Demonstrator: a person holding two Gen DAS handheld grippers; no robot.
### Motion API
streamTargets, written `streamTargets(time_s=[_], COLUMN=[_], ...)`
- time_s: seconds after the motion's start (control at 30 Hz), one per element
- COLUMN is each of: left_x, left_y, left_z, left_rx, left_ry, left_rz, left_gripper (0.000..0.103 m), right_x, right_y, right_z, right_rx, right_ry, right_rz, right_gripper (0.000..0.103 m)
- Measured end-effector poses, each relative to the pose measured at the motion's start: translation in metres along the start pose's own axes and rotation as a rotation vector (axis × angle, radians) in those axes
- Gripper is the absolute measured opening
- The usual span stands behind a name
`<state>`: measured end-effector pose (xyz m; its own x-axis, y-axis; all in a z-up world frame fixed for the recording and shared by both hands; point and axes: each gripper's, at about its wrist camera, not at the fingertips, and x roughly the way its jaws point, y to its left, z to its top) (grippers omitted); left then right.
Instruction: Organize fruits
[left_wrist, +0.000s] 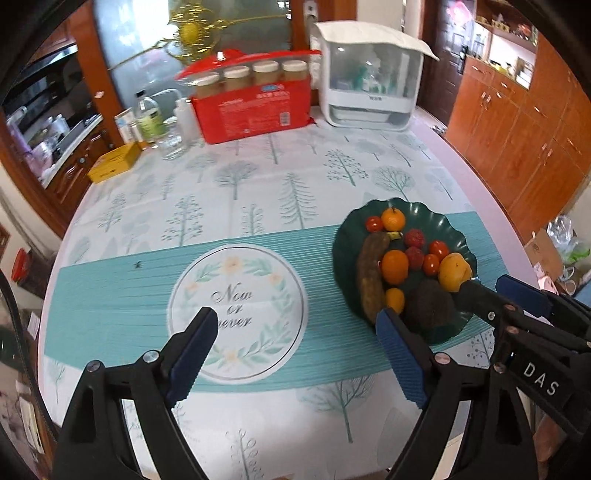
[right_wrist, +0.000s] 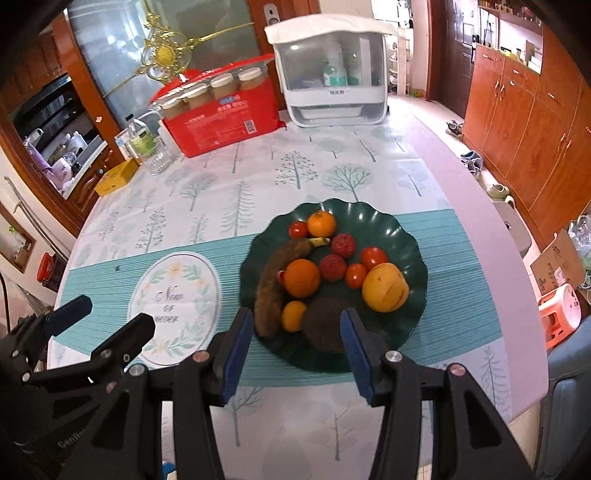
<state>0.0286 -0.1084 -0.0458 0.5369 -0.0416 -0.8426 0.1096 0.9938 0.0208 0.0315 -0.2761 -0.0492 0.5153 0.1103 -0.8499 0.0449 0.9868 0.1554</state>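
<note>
Table (right_wrist: 369, 424) surface: tree-print cloth with a teal band. Left gripper (left_wrist: 295, 332): jaws wide apart, nothing between them, above the round "Now or never" emblem (left_wrist: 236, 314). Right gripper (right_wrist: 295, 325): jaws partly apart, nothing held, at the near rim of the green plate (right_wrist: 406, 236). Plate contents: dark banana (right_wrist: 273, 291), oranges, tomatoes, yellow fruit (right_wrist: 384, 288). Beyond: red box (right_wrist: 221, 118), white container (right_wrist: 328, 70).

Two black plastic grippers, left gripper (left_wrist: 295, 328) and right gripper (right_wrist: 293, 330). Long black fingers (left_wrist: 184, 354) with blue ribbed pads (right_wrist: 232, 358) on the inner sides. Round silver screws (right_wrist: 201, 357) at the joints. White letters "DAS" (left_wrist: 541, 378) on a black tag, lower right of the left wrist view.
</note>
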Motion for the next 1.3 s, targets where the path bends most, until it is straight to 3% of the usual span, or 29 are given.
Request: streamTargets(time_s=[0.33, 1.3], left_x=[-0.03, -0.034], left_y=[0.027, 0.045], left_z=[-0.012, -0.016], left_rx=[-0.078, -0.132], left_ry=[-0.033, -0.029], left_rz=[0.06, 0.094], left_gripper=[0.088, 0.088], right_x=[-0.028, -0.032], right_y=[0.028, 0.057], right_z=[-0.006, -0.006], right_rx=[-0.033, -0.102], right_ry=[-0.034, -0.053], right_rz=[-0.014, -0.022], right_gripper=[0.064, 0.065])
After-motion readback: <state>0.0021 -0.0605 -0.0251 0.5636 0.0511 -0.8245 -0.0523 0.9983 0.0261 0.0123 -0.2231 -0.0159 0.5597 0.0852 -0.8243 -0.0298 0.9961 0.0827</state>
